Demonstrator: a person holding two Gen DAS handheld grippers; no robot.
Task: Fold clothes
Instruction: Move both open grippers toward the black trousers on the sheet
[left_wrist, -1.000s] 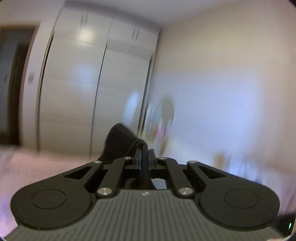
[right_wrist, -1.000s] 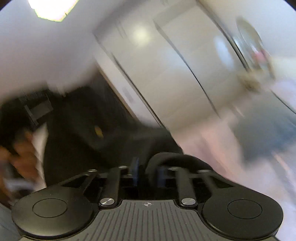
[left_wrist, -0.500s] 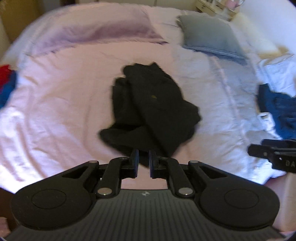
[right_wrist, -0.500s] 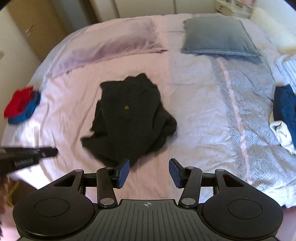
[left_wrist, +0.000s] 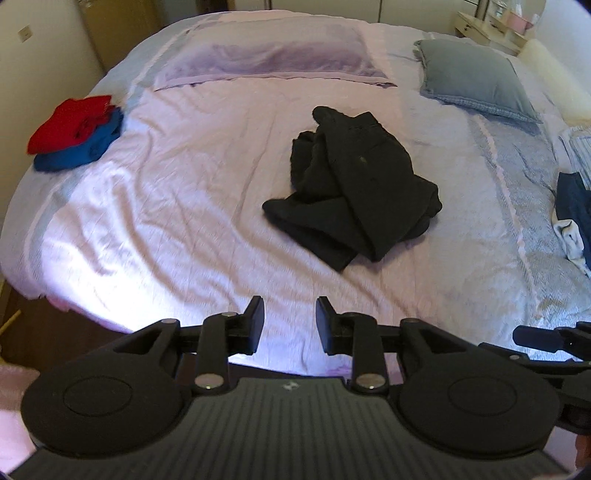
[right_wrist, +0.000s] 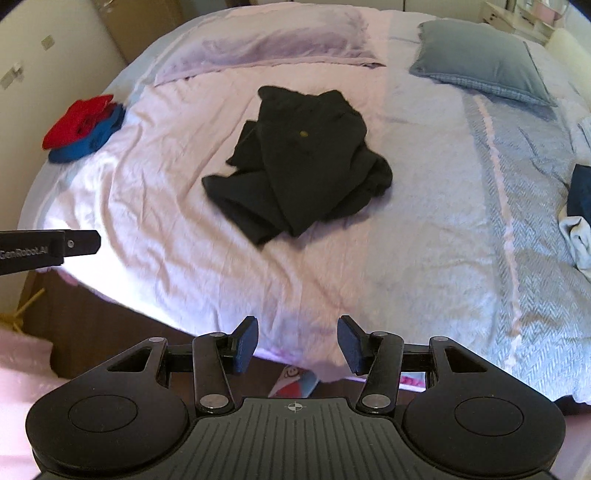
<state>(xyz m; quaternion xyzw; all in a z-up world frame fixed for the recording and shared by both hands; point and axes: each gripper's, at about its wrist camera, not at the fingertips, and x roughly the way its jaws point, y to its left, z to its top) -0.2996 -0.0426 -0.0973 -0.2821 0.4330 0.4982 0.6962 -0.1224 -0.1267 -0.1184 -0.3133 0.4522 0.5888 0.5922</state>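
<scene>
Navy clothes (left_wrist: 576, 199) (cut off) at bed's (left_wrist: 184, 206) right edge.

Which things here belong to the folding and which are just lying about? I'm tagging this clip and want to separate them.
Part of the job:
black garment, crumpled on the bed
left gripper, open, empty
right gripper, open, empty

Possibly later items:
red and blue stack
dark blue clothes

Lying about:
grey pillow
lilac pillow
</scene>
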